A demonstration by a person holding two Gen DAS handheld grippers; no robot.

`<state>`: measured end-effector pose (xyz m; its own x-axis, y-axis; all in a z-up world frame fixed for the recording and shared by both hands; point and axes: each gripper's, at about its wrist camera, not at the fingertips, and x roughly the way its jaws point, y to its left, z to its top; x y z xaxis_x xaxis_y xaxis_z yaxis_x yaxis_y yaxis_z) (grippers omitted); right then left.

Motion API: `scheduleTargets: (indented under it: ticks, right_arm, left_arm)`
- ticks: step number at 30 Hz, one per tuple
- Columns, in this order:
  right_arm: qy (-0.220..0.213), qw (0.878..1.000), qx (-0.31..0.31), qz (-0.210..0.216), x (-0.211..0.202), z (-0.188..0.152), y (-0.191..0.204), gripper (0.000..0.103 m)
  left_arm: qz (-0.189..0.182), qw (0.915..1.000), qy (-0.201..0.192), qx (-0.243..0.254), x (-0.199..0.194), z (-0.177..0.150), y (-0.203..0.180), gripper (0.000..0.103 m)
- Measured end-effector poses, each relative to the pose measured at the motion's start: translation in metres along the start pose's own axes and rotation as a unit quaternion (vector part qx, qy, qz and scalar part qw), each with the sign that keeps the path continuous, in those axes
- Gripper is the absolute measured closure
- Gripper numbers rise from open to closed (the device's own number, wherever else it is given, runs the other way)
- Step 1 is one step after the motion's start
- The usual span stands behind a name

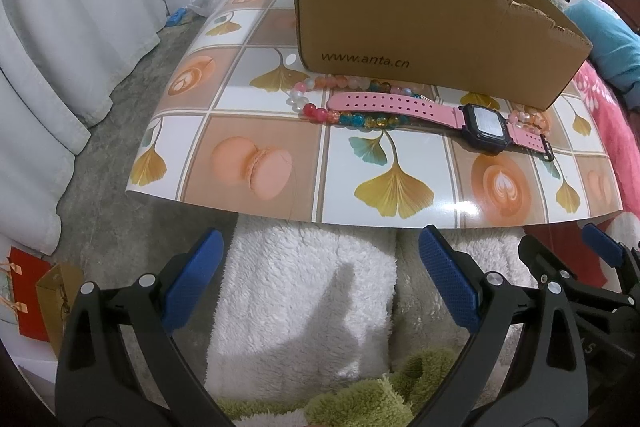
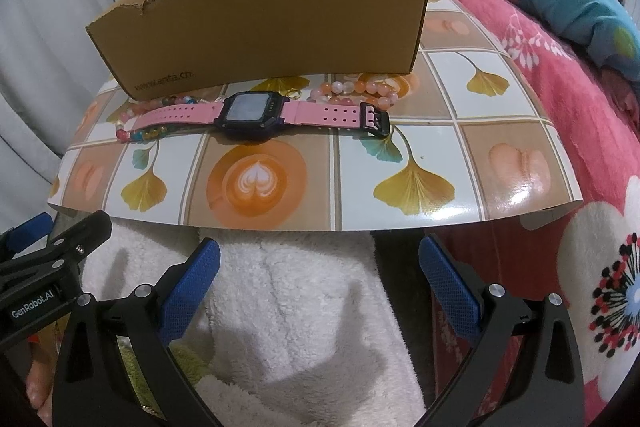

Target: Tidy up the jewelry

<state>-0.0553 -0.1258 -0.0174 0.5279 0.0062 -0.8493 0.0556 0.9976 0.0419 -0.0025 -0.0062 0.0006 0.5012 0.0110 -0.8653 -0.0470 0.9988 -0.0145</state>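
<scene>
We hold both tools short of the near edge of the desk [image 1: 256, 131], over a white fluffy blanket [image 1: 304, 291]; left tool [image 1: 320, 281] has its blue-padded fingers spread wide with nothing between them, and right tool [image 2: 320, 281] likewise gapes empty. In the left view the right tool's tip shows at the lower right edge; in the right view the left tool's tip shows at the lower left. The desk top is a glossy printed sheet of ginkgo leaves, macarons and latte cups. On it stands a cardboard box [image 1: 424, 27], open-topped, its near wall torn ragged along the rim, lettering "www.anta.cn" low on the front. Just in front of the box lies a pink watch [image 2: 250, 113], flat, strap stretched sideways, dark square face up, black buckle [image 2: 374, 119] at its right-hand end as the right tool sees it. The strap's long end lies across a multicoloured bead bracelet [image 1: 352, 117] of red, blue, amber and clear beads. A second bracelet of peach and white beads [image 2: 360, 89] sits between the watch's buckle end and the box, near the box's corner. A red flowered blanket [image 2: 560, 99] lies to the right of the desk
</scene>
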Motion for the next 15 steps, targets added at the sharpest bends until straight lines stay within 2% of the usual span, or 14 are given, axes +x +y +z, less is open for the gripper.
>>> scheduleTargets:
  ticks: [15]
  right_arm:
    - [0.003,1.000,-0.002,-0.002,0.0015,0.0013,0.0001,0.006]
  left_arm:
    - [-0.001,1.0000,0.003,0.001,0.0016,-0.0007,-0.0008,0.008]
